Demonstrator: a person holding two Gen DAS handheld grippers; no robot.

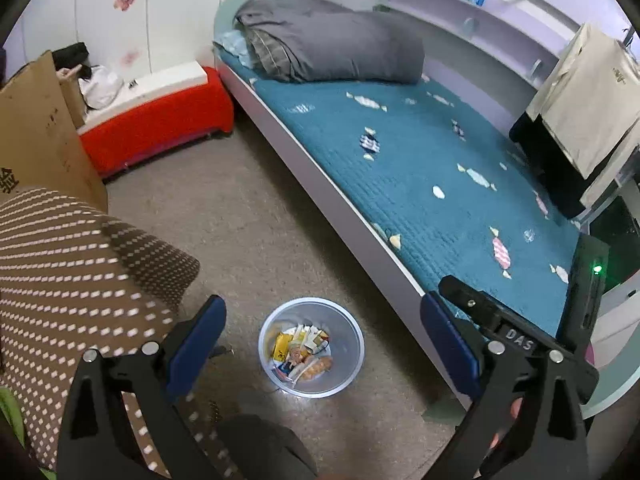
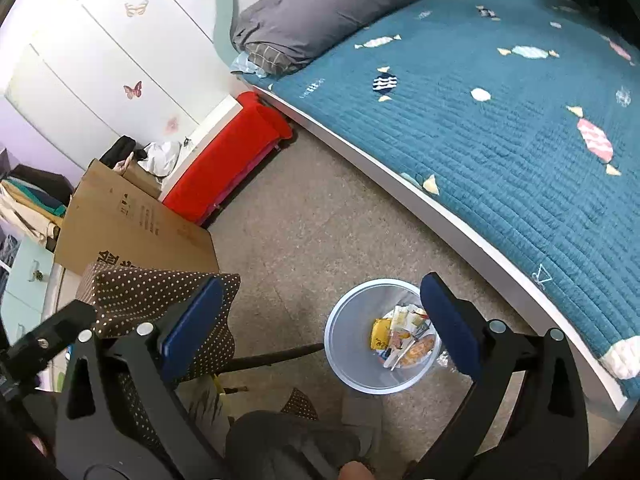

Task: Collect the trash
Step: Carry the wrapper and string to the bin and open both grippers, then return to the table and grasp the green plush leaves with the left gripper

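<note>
My left gripper (image 1: pixel 324 344) has its blue-padded fingers (image 1: pixel 198 338) spread wide apart with nothing between them, and my right gripper (image 2: pixel 322 326) is the same: wide apart, holding nothing. Both hang above the floor, looking down.

Between the left fingers in the left wrist view I see the round translucent plastic bin (image 1: pixel 344 320) standing upright on the speckled beige floor (image 1: pixel 256 220). Inside it lies a pile of wrappers and packets (image 1: pixel 302 350), yellow, orange and white. In the right wrist view the same bin (image 2: pixel 348 360) sits just beside the right-hand finger, which overlaps its rim, and the trash (image 2: pixel 400 340) shows at its bottom.

To the left of the bin is a brown cushion with white dots (image 1: pixel 76 264), and beyond it a flattened brown cardboard box (image 2: pixel 132 224) stands propped. Further back a red-covered low bench (image 1: pixel 160 128) sits against the white wall with butterfly stickers (image 1: pixel 125 0).

Along the right runs a white-framed bed with a teal quilted cover printed with candies (image 1: pixel 420 168), near the bin but not touching it. A folded grey duvet (image 1: pixel 340 40) lies at its head.
</note>
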